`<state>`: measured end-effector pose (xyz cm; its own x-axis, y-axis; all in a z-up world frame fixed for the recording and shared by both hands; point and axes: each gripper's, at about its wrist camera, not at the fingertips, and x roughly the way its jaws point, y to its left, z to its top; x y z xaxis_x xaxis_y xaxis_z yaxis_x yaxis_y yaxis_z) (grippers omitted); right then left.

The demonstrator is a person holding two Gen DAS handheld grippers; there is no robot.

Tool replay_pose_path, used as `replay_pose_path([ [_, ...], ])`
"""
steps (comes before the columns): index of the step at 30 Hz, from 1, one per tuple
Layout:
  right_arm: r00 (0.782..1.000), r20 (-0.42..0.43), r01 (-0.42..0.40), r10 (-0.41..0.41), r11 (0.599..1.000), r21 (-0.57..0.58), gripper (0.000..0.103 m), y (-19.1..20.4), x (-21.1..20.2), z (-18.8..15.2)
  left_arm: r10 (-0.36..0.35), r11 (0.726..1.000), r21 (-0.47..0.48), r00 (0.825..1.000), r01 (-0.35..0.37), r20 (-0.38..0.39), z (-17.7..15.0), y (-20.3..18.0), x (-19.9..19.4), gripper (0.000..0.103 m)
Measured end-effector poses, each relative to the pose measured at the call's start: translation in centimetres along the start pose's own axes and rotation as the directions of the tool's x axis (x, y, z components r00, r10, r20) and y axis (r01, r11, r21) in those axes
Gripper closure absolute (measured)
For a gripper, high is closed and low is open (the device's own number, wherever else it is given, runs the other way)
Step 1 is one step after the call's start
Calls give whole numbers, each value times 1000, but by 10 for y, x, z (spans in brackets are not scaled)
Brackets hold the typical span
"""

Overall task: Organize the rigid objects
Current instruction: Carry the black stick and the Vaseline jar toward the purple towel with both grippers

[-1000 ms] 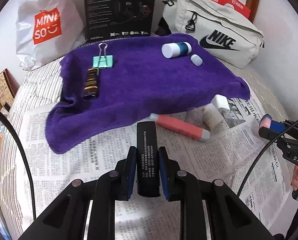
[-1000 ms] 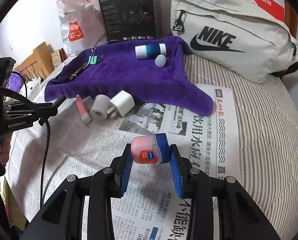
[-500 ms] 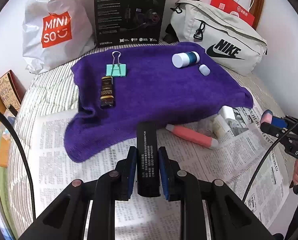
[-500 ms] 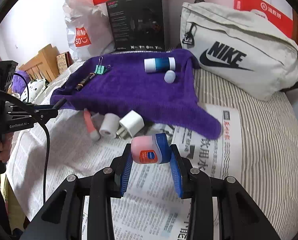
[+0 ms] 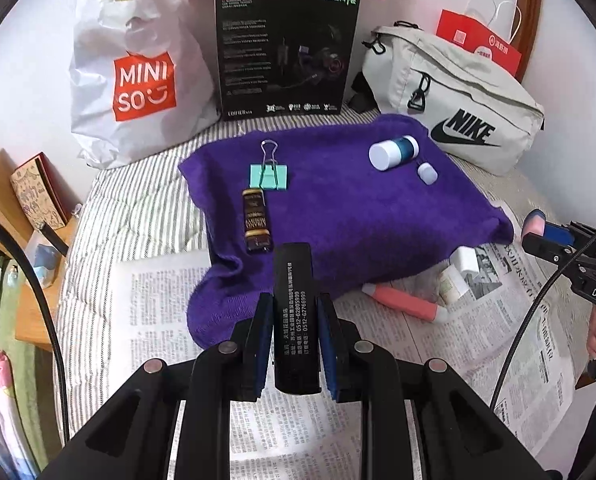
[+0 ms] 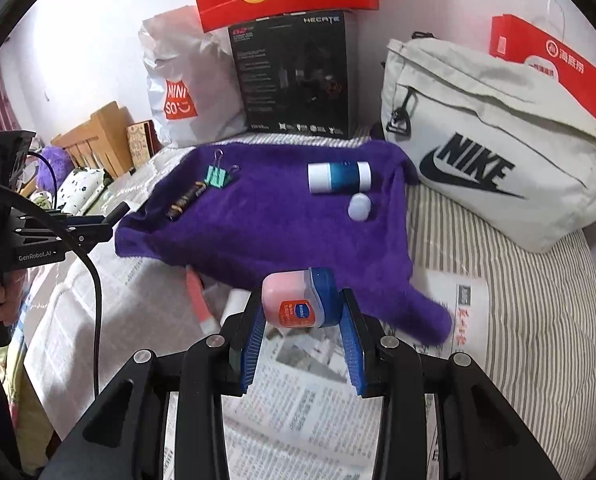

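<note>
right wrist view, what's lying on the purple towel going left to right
dark brown tube → green binder clip → white and teal bottle → small white cap, all on the purple towel.

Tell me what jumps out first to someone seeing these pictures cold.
The purple towel spread mid-bed grabs the eye, with a green binder clip and a blue-and-white bottle lying on it. Close up, the left hand-held gripper clamps a black bar, and the right hand-held gripper grips a small pink jar with a blue lid. Behind, against the wall, stand a Miniso bag and a Nike pouch.
</note>
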<state>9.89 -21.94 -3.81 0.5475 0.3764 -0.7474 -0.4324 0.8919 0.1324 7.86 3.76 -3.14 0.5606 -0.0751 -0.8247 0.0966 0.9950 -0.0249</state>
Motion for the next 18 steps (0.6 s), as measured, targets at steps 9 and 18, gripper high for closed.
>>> replay_pose_path([
  [9, 1000, 7, 2, -2, 1000, -3, 67, -6, 11, 26, -22, 1000, 0, 1000, 22, -3, 24, -6, 14, 82],
  [18, 999, -34, 21, -20, 1000, 18, 67, -18, 48, 44, -60, 998, 7, 997, 60, -43, 42, -3, 52, 82],
])
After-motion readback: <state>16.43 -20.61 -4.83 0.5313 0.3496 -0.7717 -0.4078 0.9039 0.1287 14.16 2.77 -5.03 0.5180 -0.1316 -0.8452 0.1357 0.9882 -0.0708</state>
